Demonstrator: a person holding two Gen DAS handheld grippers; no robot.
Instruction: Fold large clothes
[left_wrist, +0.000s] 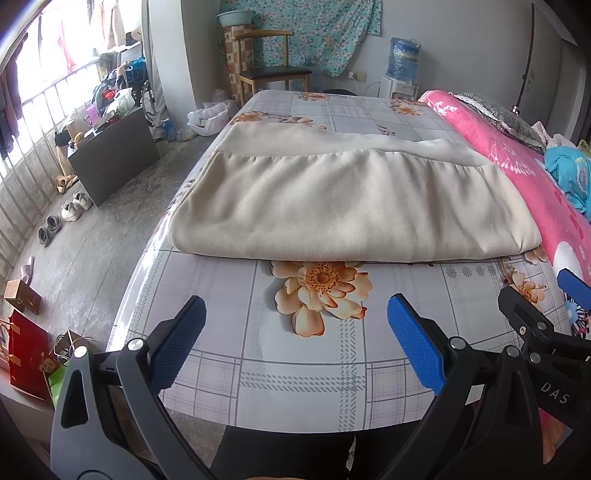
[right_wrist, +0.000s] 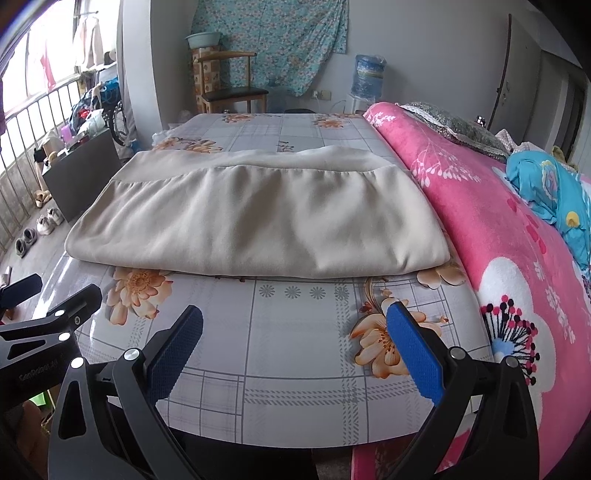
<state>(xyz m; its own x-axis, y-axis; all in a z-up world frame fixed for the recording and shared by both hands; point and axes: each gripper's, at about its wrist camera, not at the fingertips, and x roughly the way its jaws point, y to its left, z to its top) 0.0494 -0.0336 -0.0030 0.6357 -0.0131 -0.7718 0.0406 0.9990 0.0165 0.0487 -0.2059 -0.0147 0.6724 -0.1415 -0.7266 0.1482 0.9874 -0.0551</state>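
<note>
A large beige garment (left_wrist: 343, 203) lies folded flat in layers across the bed with the grey flowered sheet (left_wrist: 295, 354); the right wrist view shows the same garment (right_wrist: 258, 221) and sheet (right_wrist: 303, 332). My left gripper (left_wrist: 295, 314) is open over the sheet's near end, a short way in front of the garment's near fold, holding nothing. My right gripper (right_wrist: 295, 325) is open too, level with it on the right, also short of the fold. The right gripper's fingers (left_wrist: 524, 314) show at the left view's right edge, and the left gripper's fingers (right_wrist: 55, 314) at the right view's left edge.
A pink flowered blanket (right_wrist: 498, 240) with a blue bundle (right_wrist: 546, 192) fills the bed's right side. On the floor at left stand a dark cabinet (left_wrist: 110, 155), shoes (left_wrist: 70, 210) and gift bags (left_wrist: 26, 362). A chair (left_wrist: 273, 74) and water dispenser (left_wrist: 402, 70) are beyond the bed.
</note>
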